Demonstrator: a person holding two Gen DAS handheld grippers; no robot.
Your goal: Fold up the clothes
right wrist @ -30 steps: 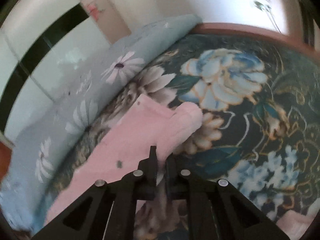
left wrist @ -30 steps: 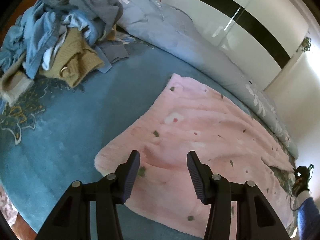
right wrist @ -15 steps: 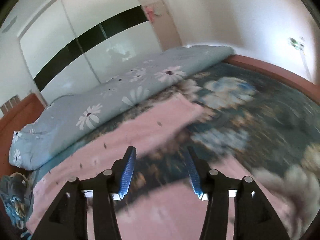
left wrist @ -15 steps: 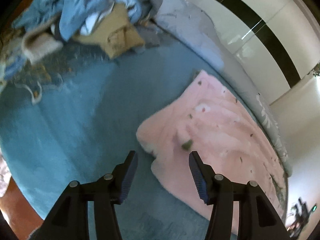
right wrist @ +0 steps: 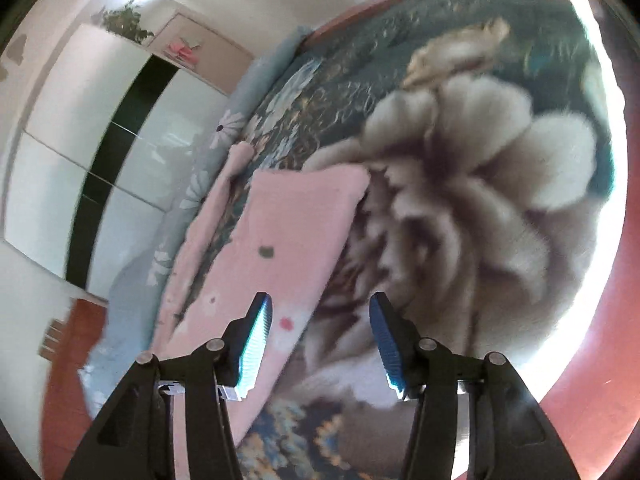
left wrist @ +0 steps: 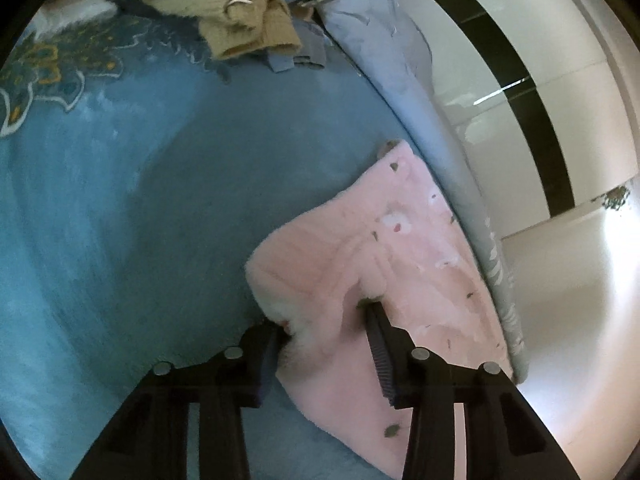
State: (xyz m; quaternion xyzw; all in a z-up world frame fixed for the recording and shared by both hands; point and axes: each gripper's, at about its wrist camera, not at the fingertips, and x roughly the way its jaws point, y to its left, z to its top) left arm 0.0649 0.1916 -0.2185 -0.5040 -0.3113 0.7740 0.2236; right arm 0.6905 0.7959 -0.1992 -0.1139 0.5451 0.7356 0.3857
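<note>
A pink fleece garment with small dark and white spots lies flat on the blue bed cover. My left gripper is open, its two fingers astride the garment's near corner, with the fabric bunched between them. In the right wrist view the same pink garment lies on a floral blanket. My right gripper is open and empty, just above the garment's right edge.
A pile of unfolded clothes, tan and blue, sits at the far end of the bed. A rolled grey floral duvet runs along the bed's far side. White and black wardrobe doors stand behind. The bed's red-brown wooden frame shows at right.
My left gripper has moved down onto the garment's corner, which now sits between its fingers. My right gripper let go of the pink fabric, opened, and swung to the garment's other edge.
</note>
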